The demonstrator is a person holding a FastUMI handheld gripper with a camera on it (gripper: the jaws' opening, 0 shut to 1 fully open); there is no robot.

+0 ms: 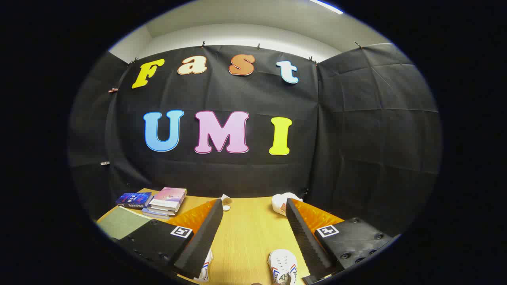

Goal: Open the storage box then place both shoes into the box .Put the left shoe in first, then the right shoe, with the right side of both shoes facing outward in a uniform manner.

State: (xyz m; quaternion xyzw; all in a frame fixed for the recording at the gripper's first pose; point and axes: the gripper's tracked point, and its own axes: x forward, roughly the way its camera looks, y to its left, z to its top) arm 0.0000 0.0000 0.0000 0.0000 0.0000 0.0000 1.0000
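White mesh, with red and blue stripes: that is the sneaker (283,270) lying low between my fingers, close to the right one, its long axis running roughly along my line of sight. Its mate (206,266) peeks from under my left finger. My gripper (253,206) hangs above the pale wooden table (247,233), fingers wide apart and holding nothing. I judge I must drop down onto the nearer shoe. Beyond my fingertips sit white crumpled things (283,201); stacked books (166,202) lie well left, out of the way.
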